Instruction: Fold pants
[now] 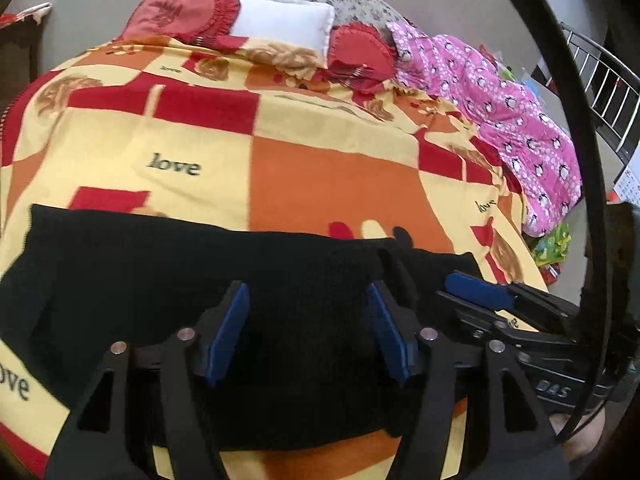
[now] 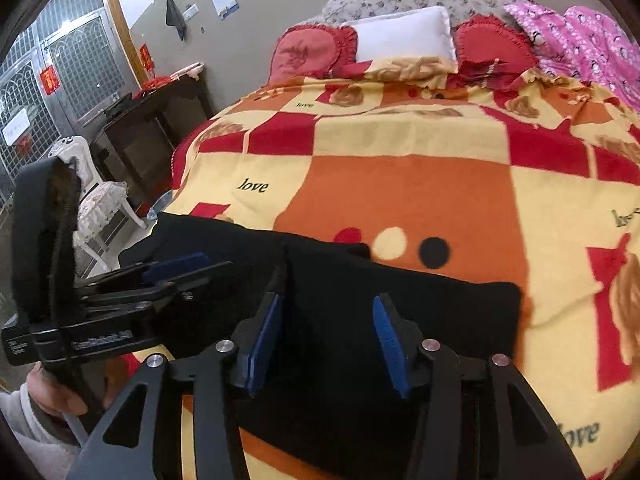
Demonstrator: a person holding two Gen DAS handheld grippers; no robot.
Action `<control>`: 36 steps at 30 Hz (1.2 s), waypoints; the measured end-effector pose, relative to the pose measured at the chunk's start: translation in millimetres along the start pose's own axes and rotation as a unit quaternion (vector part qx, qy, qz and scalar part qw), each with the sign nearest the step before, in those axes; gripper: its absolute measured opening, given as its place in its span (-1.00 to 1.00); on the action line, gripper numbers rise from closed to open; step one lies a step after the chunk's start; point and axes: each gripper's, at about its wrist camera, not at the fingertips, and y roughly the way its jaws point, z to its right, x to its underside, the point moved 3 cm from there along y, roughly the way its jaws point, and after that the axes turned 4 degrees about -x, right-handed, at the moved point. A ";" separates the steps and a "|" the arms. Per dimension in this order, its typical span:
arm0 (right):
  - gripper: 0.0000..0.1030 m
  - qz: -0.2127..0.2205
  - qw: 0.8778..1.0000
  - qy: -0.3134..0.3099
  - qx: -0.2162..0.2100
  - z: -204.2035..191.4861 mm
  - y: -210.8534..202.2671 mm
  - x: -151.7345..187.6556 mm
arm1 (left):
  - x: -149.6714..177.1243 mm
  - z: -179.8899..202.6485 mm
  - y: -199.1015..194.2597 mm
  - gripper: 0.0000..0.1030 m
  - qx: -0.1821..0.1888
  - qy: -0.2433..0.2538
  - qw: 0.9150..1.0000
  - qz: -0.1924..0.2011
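Note:
Black pants (image 1: 168, 280) lie flat across the near edge of the bed, also in the right wrist view (image 2: 400, 312). My left gripper (image 1: 308, 300) hovers over the pants with its jaws wide open and nothing between the blue pads (image 1: 228, 332). My right gripper (image 2: 328, 312) is open over the right part of the pants, its blue pads (image 2: 390, 340) apart and empty. The right gripper also shows in the left wrist view (image 1: 480, 292), at the pants' right end. The left gripper shows at the left in the right wrist view (image 2: 176, 268).
The bed carries a red, orange and yellow "love" blanket (image 1: 328, 176). Red cushions (image 1: 176, 12), a white pillow (image 1: 284, 20) and a pink quilt (image 1: 512, 112) lie at the far side. A dark table (image 2: 148, 128) and a white chair (image 2: 92, 200) stand left of the bed.

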 end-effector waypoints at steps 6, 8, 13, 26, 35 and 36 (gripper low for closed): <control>0.27 -0.012 1.000 0.011 0.003 0.0 25.5 4.4 | 0.6 -12.4 -3.1 0.17 -0.005 -0.014 1.000 0.004; 0.26 -0.014 1.000 0.003 0.010 -4.7 19.4 3.9 | 1.4 -14.7 -3.6 0.17 -0.006 -0.016 1.000 0.004; 0.26 0.005 1.000 -0.008 0.017 -8.6 -8.7 2.7 | 0.3 -14.9 -3.1 0.21 -0.001 -0.018 1.000 0.001; 0.35 -0.007 0.998 0.049 0.029 17.9 -1.7 20.4 | 3.1 -27.4 -12.5 0.49 0.028 -0.065 0.997 0.000; 0.59 0.011 0.997 0.043 0.059 -5.0 -46.2 40.1 | 9.7 -10.5 -21.4 0.56 0.063 -0.049 0.997 0.004; 0.59 0.010 0.997 0.049 0.066 -4.9 -51.9 44.2 | 10.0 -8.4 -22.4 0.56 0.069 -0.048 0.996 0.005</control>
